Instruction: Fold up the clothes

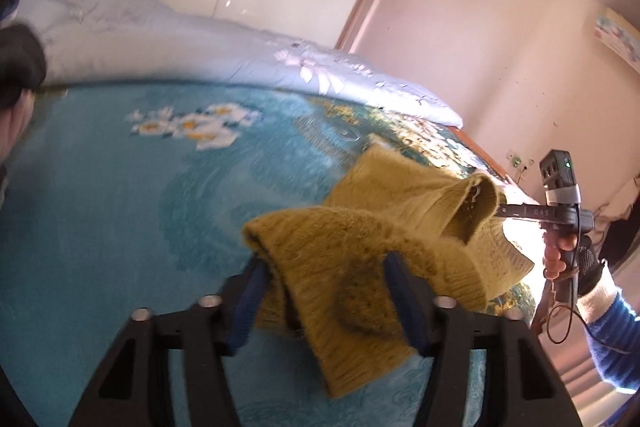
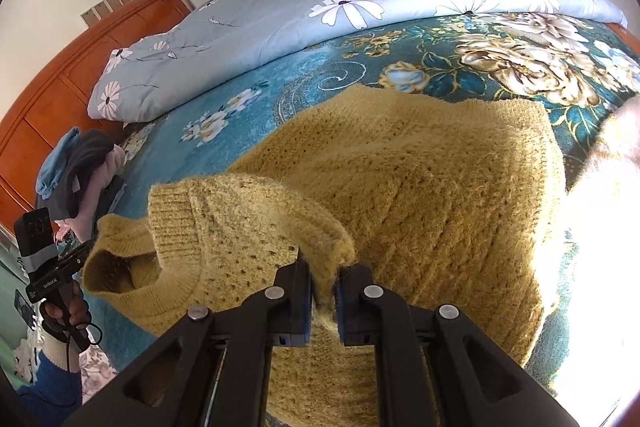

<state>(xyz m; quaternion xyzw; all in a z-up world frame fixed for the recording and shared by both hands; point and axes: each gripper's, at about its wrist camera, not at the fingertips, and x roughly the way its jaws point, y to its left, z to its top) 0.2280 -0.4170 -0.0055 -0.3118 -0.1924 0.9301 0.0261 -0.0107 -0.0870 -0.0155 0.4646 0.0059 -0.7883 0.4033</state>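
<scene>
Mustard-yellow knitted sweater point(image 2: 420, 187) is seen spread across a bed, its body filling the centre of the right wrist view and one ribbed-cuffed sleeve folded over toward the lower left of the frame. The bed is covered by a teal floral bedspread point(image 2: 440, 67), and a pale blue quilt printed with white daisies point(image 2: 320, 11) is bunched along the upper part of the frame. An orange wooden headboard point(image 2: 60, 95) is visible at the upper left, with a small pile of folded clothes point(image 2: 80, 171) at the left edge.

At the bottom centre, the right gripper point(image 2: 323, 291) is shown with its jaws nearly closed, a pinch of the sweater's fuzzy knit clamped between the blue pads.

In the left wrist view, the left gripper point(image 1: 324, 291) is seen at the bottom centre with its jaws partly apart, a thick bunch of the same sweater point(image 1: 360, 247) held between them and lifted above the bedspread point(image 1: 120, 207). At the right of that frame, the other gripper point(image 1: 508, 211) is seen gripping the far sweater edge, held by a hand point(image 1: 560, 259) in a fingerless glove and blue sleeve.
</scene>
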